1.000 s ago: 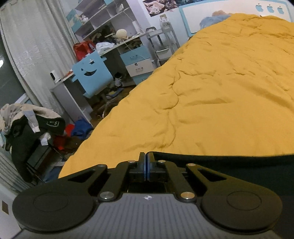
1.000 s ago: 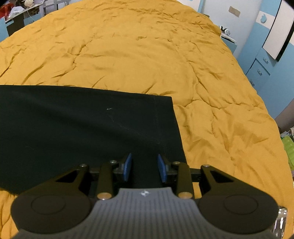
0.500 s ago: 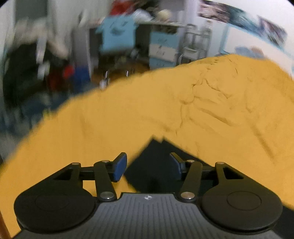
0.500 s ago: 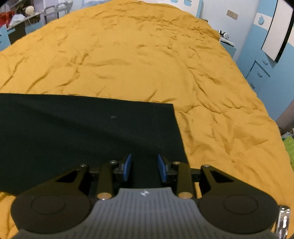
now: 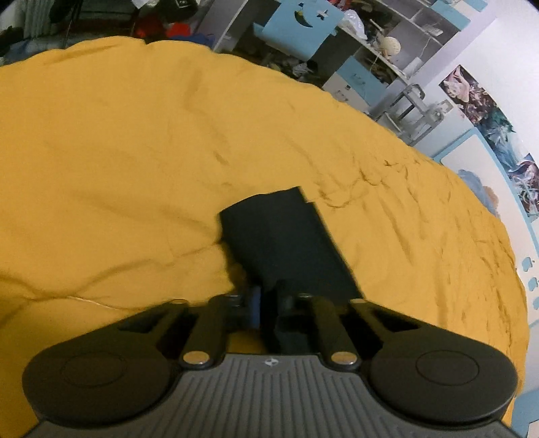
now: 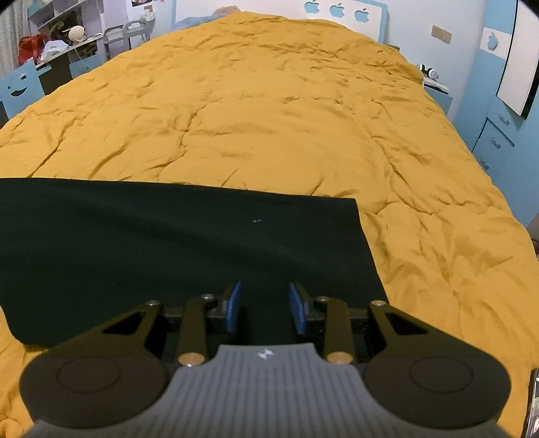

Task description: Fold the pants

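The black pants [image 6: 168,236] lie flat as a folded rectangle on the yellow quilt [image 6: 286,118]. In the left wrist view the pants [image 5: 283,242] run away from me as a dark strip. My left gripper [image 5: 269,303] is shut on the near edge of the pants, with cloth between the blue pads. My right gripper [image 6: 264,306] is open and empty, low over the near right part of the pants.
The quilt covers the whole bed [image 5: 101,151]. A cluttered desk with a blue chair [image 5: 299,27] and shelves stands beyond the bed's left side. Blue drawers [image 6: 495,141] and a nightstand stand to the right.
My left gripper opened, swung round over the bed and shut on the pants' edge. My right gripper stayed open and drew back a little.
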Demonstrator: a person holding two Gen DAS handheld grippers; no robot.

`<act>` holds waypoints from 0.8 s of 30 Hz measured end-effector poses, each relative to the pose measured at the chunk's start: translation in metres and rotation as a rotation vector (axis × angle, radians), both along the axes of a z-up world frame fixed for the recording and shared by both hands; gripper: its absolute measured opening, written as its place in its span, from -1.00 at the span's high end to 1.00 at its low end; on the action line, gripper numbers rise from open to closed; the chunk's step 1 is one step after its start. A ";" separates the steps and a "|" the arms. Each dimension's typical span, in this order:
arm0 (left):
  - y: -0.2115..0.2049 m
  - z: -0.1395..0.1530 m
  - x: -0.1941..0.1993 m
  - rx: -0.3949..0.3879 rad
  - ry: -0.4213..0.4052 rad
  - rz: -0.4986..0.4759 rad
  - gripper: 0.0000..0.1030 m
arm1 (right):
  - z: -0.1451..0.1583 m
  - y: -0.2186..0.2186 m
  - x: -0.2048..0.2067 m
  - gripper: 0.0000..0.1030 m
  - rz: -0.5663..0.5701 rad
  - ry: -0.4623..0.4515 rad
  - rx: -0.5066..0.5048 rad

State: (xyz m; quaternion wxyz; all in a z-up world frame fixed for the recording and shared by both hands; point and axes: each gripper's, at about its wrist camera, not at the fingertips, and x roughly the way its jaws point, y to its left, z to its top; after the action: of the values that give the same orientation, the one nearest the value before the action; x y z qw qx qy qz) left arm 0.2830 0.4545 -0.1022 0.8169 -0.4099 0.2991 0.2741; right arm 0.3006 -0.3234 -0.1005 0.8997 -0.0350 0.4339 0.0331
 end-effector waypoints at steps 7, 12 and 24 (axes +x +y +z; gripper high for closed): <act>-0.092 0.092 0.003 0.307 -0.116 -0.130 0.91 | -0.003 -0.004 -0.010 0.47 0.038 0.002 0.082; -0.203 0.157 0.006 0.561 -0.168 -0.286 0.91 | -0.001 -0.004 -0.014 0.47 0.055 0.008 0.169; -0.463 0.169 0.019 0.889 -0.203 -0.742 0.92 | 0.013 -0.026 -0.042 0.46 0.077 -0.010 0.349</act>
State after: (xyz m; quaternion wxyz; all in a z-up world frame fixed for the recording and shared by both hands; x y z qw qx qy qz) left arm 0.3019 -0.0089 0.0671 0.9763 0.0800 0.1990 0.0283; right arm 0.2586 -0.3490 -0.0873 0.8924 0.1048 0.4153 0.1422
